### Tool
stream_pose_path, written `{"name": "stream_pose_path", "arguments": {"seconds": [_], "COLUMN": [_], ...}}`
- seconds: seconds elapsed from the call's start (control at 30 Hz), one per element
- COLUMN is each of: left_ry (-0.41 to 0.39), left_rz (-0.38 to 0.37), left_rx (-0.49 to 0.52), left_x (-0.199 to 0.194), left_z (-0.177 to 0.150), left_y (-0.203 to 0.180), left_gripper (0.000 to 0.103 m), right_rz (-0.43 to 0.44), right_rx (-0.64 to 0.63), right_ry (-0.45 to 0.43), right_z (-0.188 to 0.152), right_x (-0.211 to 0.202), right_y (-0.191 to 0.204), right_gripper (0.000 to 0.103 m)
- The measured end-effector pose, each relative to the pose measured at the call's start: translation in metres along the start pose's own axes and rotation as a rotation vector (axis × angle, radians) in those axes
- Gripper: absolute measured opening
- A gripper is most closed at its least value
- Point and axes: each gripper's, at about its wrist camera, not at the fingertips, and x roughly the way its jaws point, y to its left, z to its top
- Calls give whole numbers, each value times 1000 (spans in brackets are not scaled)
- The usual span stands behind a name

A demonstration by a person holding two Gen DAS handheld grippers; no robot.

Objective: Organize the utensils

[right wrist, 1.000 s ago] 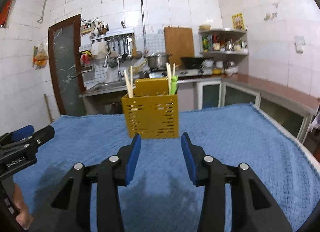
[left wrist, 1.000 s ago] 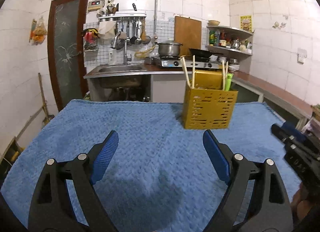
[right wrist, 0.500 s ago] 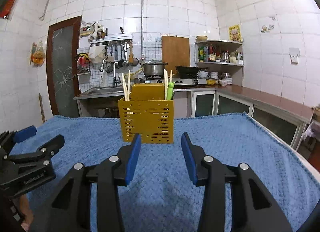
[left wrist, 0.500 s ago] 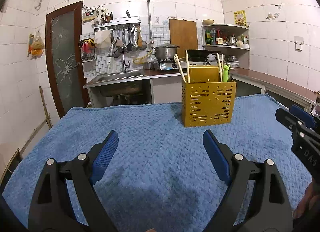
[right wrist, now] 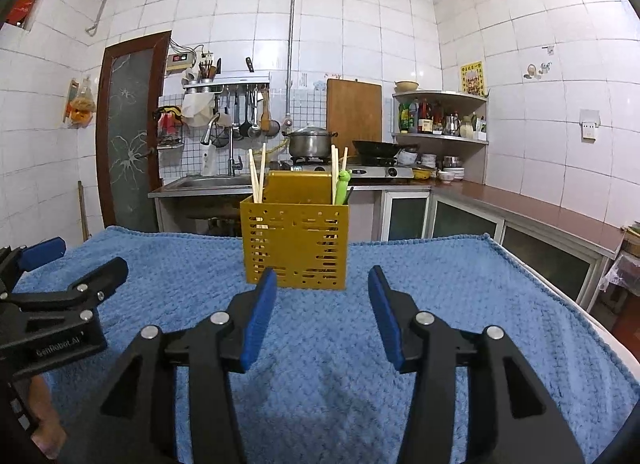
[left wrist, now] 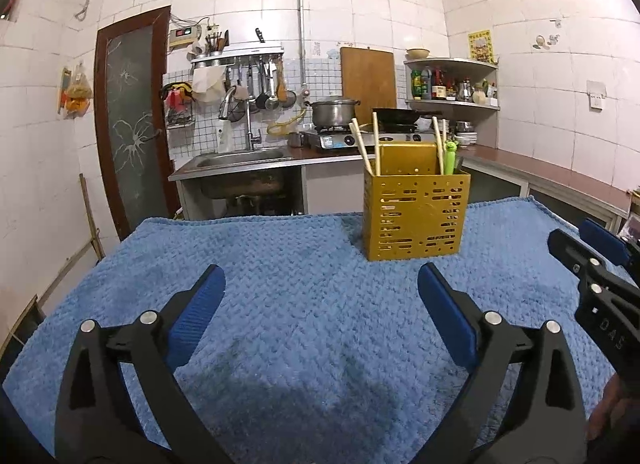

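Yellow holder with chopsticks now sits level near the far edge of your blue towel, both cameras tipped up since a second ago; left gripper and right gripper gape empty, so sorting looks done.

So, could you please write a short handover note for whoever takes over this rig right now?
Left gripper: open, empty, above the blue textured towel.
Right gripper: open, empty, pointing at the yellow perforated plastic utensil holder.
The holder stands upright on the towel. It contains two pairs of wooden chopsticks and a green plastic utensil.
Done: no loose utensils visible on the towel; everything seen is in the holder.
Left: nothing obvious; check outside the camera views for stray utensils.
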Motion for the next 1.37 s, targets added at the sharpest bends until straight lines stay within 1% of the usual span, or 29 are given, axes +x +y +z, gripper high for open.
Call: {"name": "stream_pose_path", "arguments": {"seconds": [0.33, 1.03, 1.1, 1.17, 1.37], "left_ry": [-28, -41, -40, -43, -54], "left_rz": [11, 10, 9, 22, 23], "left_rx": [6, 1, 2, 7, 23], "left_x": [-5, -9, -8, -9, -11], "left_z": [-1, -4, -4, -5, -6], "left_y": [1, 3, 4, 3, 0], "left_gripper": [94, 94, 94, 98, 98], "right_rz": [-9, -26, -28, -30, -34], "right_rx": [0, -6, -6, -5, -3], "right_ry": [-19, -33, -35, -34, -34], "right_z": [1, -2, -2, -2, -2], "right_x": [-5, -9, -9, -8, -8], "right_y": [-3, -5, -5, -5, -6], "right_gripper": [48, 51, 52, 54, 60]}}
